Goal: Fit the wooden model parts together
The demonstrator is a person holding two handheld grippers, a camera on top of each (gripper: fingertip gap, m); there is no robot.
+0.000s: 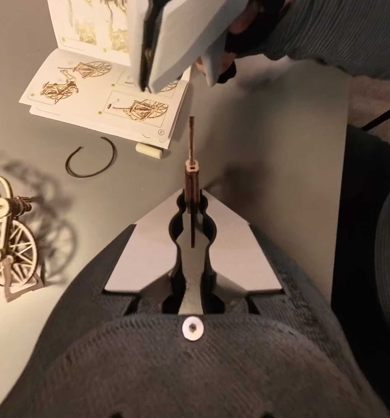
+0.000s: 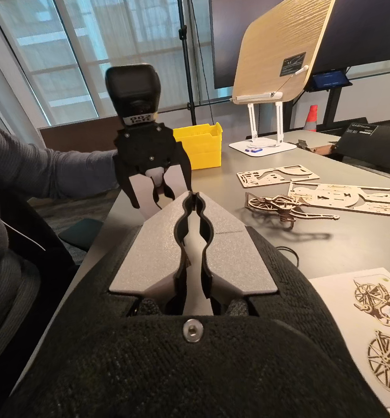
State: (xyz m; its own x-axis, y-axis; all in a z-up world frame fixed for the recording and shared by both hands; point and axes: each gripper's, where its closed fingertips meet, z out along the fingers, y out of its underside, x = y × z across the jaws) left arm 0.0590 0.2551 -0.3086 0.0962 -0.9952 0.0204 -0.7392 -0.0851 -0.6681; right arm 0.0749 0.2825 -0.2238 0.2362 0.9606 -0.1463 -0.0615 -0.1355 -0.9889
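My left gripper (image 1: 192, 196) is shut on a small brown wooden part (image 1: 191, 178) of stacked layers. A thin rod (image 1: 191, 135) sticks forward from the part over the grey table (image 1: 268, 158). My right gripper (image 1: 146, 88) hangs above the booklet, farther out and to the left, apart from that part. In its own view the right gripper (image 2: 194, 200) is shut on a thin wooden piece (image 2: 186, 260) that peeks out between the pads. The left gripper (image 2: 163, 199) shows just behind it. The wooden bicycle model (image 1: 8, 237) stands at the left, and also shows in the right wrist view (image 2: 280, 209).
An open instruction booklet (image 1: 103, 95), a black cord arc (image 1: 90, 161) and a pale cylinder (image 1: 148, 153) lie on the table. Wooden part sheets (image 2: 347, 200), a yellow bin (image 2: 198, 147) and a book stand (image 2: 273, 56) sit farther back. The table edge (image 1: 341, 203) runs along the right, next to a chair. My right fingertips sit around 9 cm from my left ones. Between my left fingertips and the wooden bicycle model (image 1: 8, 237) there is roughly 15 cm. Look for it in the right wrist view (image 2: 272, 205) too.
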